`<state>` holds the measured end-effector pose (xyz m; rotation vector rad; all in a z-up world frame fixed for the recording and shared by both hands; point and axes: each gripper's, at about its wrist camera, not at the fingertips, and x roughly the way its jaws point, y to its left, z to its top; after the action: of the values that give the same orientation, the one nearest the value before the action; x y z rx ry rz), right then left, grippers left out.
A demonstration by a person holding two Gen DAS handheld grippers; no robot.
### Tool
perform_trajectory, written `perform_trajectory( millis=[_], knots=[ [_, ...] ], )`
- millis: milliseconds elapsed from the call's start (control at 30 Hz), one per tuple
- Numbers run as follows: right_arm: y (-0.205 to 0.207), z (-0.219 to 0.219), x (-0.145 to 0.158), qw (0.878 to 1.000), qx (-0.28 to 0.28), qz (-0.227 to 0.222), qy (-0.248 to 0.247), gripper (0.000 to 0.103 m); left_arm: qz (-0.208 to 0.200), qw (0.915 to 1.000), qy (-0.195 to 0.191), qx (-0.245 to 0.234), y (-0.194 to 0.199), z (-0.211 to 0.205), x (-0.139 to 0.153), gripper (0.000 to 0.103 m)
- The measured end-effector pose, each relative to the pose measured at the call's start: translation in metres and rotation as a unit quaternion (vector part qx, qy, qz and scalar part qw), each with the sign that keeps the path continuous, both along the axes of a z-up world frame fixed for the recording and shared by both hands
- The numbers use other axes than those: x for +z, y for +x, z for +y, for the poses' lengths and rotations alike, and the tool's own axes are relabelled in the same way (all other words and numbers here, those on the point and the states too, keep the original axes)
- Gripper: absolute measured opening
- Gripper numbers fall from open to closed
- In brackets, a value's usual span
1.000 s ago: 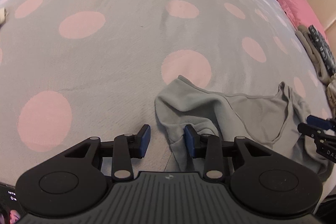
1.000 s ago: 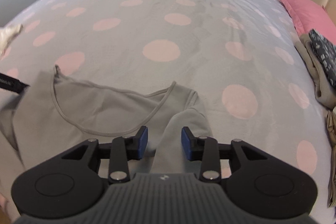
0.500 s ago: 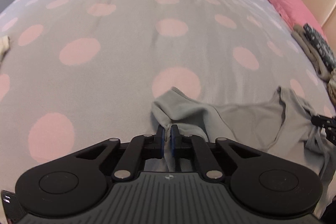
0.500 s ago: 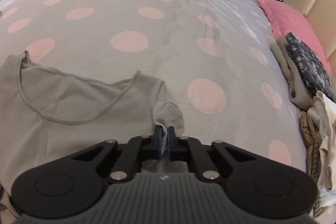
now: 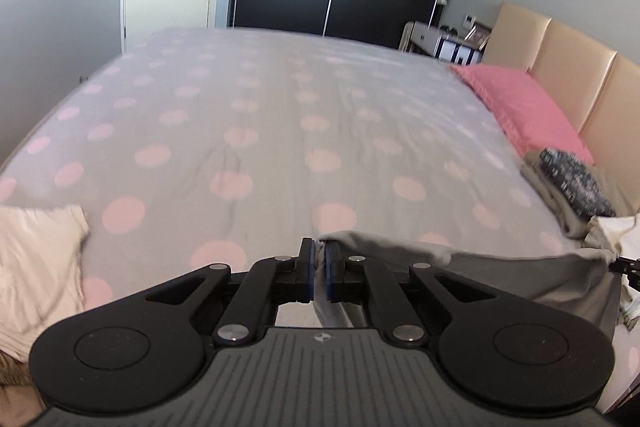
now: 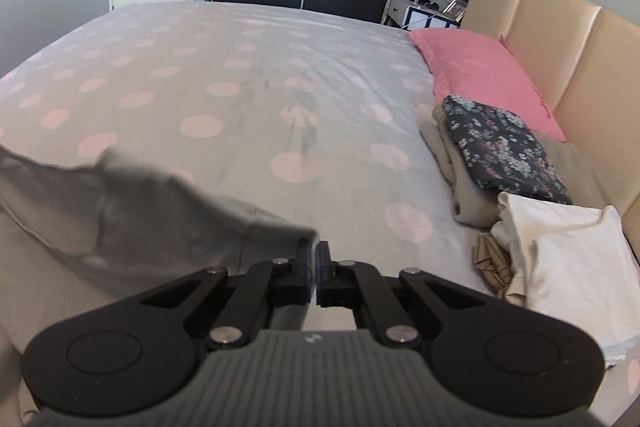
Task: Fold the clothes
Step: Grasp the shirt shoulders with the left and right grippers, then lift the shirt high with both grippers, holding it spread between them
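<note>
A bedroom: a bed [image 5: 248, 115] under a grey cover with pink dots fills both views, black wardrobe doors at the top and a beige headboard at the right edge.

In the left wrist view, a cream cloth [image 5: 36, 259] lies at the lower left. At bottom centre the left tongs [image 5: 319, 269] are clenched on one corner of the grey top [image 5: 520, 275], which stretches off to the lower right, lifted clear of the cover there.

In the right wrist view the same top [image 6: 132, 211] hangs at the left of the frame and runs to bottom centre, where the right tongs [image 6: 313, 273] are clenched on its other corner. One pink pillow [image 6: 476, 67] sits at the upper right, with a floral piece [image 6: 504, 151] on a beige pile below it and a white garment [image 6: 568, 259] at the lower right.

Count: one top held, two tongs, one pillow.

The top looks light, thin and limp; it sags between the grips, so it should drape and wrinkle easily. The shoulder seams or hem corners seem the best places to hold.
</note>
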<state>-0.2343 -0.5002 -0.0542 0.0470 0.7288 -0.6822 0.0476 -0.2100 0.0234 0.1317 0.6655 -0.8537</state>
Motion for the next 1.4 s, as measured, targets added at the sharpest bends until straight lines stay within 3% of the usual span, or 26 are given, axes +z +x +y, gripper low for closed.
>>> perform_trajectory(
  millis=[200, 367, 533, 733, 933, 1133, 1267, 1400],
  knots=[
    [-0.042, 0.022, 0.070, 0.991, -0.019, -0.095, -0.090, 0.001, -0.067, 0.9957, -0.061, -0.016, -0.034, 0.022, 0.074, 0.003],
    [-0.083, 0.046, 0.140, 0.970, -0.025, -0.187, -0.151, 0.001, -0.123, 0.9857, -0.111, -0.029, -0.063, 0.040, 0.135, 0.003],
    [-0.124, 0.079, 0.188, 0.949, -0.013, -0.242, -0.203, 0.001, -0.164, 0.9722, -0.164, -0.035, -0.097, 0.068, 0.182, 0.003],
    [-0.176, 0.119, 0.224, 0.922, -0.011, -0.304, -0.237, 0.001, -0.210, 0.9504, -0.227, -0.037, -0.142, 0.106, 0.220, 0.003],
    [-0.223, 0.159, 0.255, 0.883, -0.019, -0.367, -0.291, 0.001, -0.269, 0.9187, -0.285, -0.049, -0.191, 0.136, 0.254, 0.003],
    [-0.255, 0.179, 0.272, 0.859, -0.036, -0.401, -0.317, 0.002, -0.298, 0.9018, -0.306, -0.068, -0.220, 0.142, 0.271, 0.003],
    [-0.268, 0.184, 0.276, 0.852, -0.047, -0.409, -0.322, 0.002, -0.298, 0.8995, -0.309, -0.078, -0.229, 0.144, 0.274, 0.003],
    [-0.238, 0.164, 0.252, 0.880, -0.047, -0.377, -0.284, 0.002, -0.284, 0.9123, -0.285, -0.077, -0.216, 0.131, 0.265, 0.003]
  ],
)
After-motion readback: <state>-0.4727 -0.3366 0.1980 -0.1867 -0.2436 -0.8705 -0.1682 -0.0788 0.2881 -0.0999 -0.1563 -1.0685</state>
